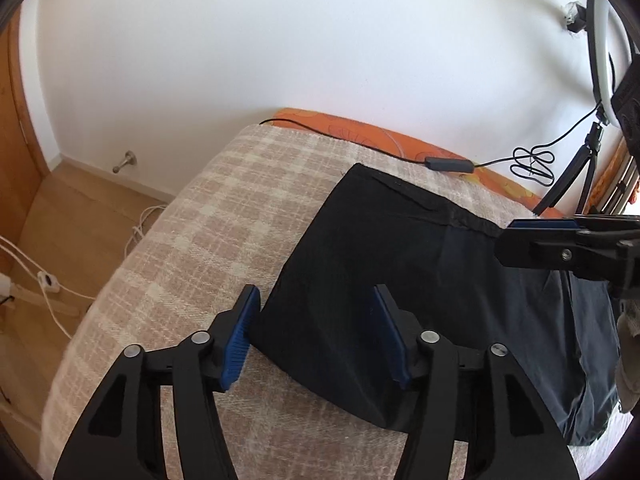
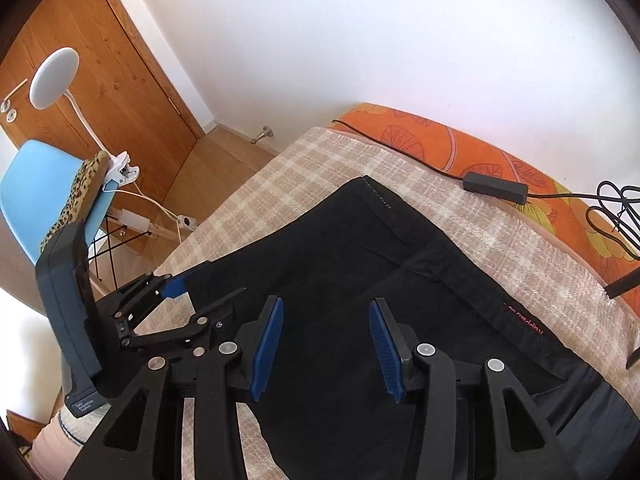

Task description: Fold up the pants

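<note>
The bed, covered with a beige checked woven blanket, is taken as the landmark. The black pants of thin soft fabric are laid flat on the blanket, nearer to the wall side of the bed than to its foot, already doubled over, it seems, with one stitched hem corner turned toward the wall. Behind the pants, along the orange flowered sheet at the wall edge of the bed, a black cable with a small box is seen.

The fabric is judged light, limp and not fragile; it will probably sag and slide when lifted, so it should be pinched at an edge or corner through all layers, not in the middle.

The left claw is held apart over the pants' edge nearest the foot of the bed, one blue pad just beside the cloth; nothing is clamped. The right claw is also held apart, above the middle of the pants, gripping nothing.
</note>
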`<state>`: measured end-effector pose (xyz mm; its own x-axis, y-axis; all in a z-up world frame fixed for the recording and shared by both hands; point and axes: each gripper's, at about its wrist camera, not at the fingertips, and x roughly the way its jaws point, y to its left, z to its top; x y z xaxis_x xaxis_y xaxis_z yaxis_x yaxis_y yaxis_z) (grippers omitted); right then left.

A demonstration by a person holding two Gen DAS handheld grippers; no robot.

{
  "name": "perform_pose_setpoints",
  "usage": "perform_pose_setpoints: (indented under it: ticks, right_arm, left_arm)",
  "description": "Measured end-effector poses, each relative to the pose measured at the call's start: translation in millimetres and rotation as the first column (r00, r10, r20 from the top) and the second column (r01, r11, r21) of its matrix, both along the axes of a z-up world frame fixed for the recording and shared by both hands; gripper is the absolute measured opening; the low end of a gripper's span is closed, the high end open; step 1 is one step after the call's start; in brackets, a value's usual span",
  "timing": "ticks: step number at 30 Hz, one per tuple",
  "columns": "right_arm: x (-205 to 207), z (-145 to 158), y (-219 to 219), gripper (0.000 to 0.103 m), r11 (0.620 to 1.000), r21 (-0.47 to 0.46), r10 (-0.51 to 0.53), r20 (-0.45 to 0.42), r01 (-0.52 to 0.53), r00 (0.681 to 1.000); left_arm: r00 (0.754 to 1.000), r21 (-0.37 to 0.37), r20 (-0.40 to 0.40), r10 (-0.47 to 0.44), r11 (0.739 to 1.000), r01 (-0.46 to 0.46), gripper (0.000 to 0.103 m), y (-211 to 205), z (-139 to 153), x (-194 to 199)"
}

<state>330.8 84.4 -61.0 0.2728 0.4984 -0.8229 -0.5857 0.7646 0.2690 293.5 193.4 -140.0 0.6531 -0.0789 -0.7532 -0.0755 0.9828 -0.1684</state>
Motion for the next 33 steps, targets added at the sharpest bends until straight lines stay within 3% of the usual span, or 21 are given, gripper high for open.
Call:
perform_pose_setpoints:
  ticks: [3, 4, 6, 9, 11, 15, 18, 23, 25, 29, 31, 33]
  right_arm:
    - [6, -3, -4, 0.047, 1.000, -0.001, -0.022, -0.004, 0.022, 1.000]
    - [9, -4, -7, 0.047, 0.999, 0.002, -0.034, -0.010, 0.034, 0.999]
    - [18, -5, -12, 0.047, 0.998, 0.017, -0.058, -0.026, 0.058, 0.998]
    - [30, -5, -16, 0.047, 0.996, 0.028, -0.085, -0.047, 0.087, 0.995]
    - [40, -6, -15, 0.048, 0.993, 0.045, -0.101, -0.078, 0.105, 0.992]
    - [58, -6, -8, 0.051, 0.988, 0.093, -0.107, -0.138, 0.121, 0.985]
    - [69, -7, 1, 0.056, 0.985, 0.129, -0.092, -0.200, 0.119, 0.976]
    - [75, -12, 20, 0.056, 0.989, 0.090, -0.101, -0.193, 0.120, 0.976]
    - [74, -18, 24, 0.045, 0.991, 0.052, -0.110, -0.195, 0.122, 0.975]
    - [71, -25, 18, 0.014, 0.990, 0.041, -0.122, -0.196, 0.132, 0.973]
    - [70, -25, 11, 0.005, 0.989, 0.039, -0.134, -0.189, 0.144, 0.973]
    - [70, -24, 3, 0.003, 0.987, 0.043, -0.145, -0.181, 0.155, 0.973]
  left_arm:
    - [0.999, -0.056, -0.049, 0.005, 0.998, -0.007, 0.059, 4, -15, 10]
    - [0.999, -0.058, -0.031, 0.014, 0.998, -0.016, 0.056, 3, -16, 9]
    - [1.000, -0.090, -0.025, 0.007, 0.996, -0.009, 0.023, 4, -15, 10]
    - [1.000, -0.165, -0.018, -0.005, 0.986, 0.002, 0.009, 5, -13, 11]
    - [0.999, -0.165, 0.030, -0.028, 0.986, 0.033, 0.008, -1, -6, 5]
    - [0.986, -0.071, 0.116, -0.121, 0.989, 0.129, 0.008, -31, 10, -14]
    - [0.973, -0.009, 0.125, -0.192, 0.981, 0.194, 0.008, -53, 13, -22]
    - [0.963, 0.067, 0.140, -0.228, 0.973, 0.221, 0.008, -71, 14, -30]
    - [0.960, 0.090, 0.137, -0.244, 0.968, 0.233, 0.008, -76, 13, -32]
    - [0.961, 0.160, 0.139, -0.241, 0.963, 0.218, 0.010, -84, 15, -38]
    - [0.966, 0.181, 0.157, -0.207, 0.967, 0.178, 0.017, -82, 18, -42]
    - [0.967, 0.170, 0.182, -0.180, 0.974, 0.150, 0.040, -77, 21, -48]
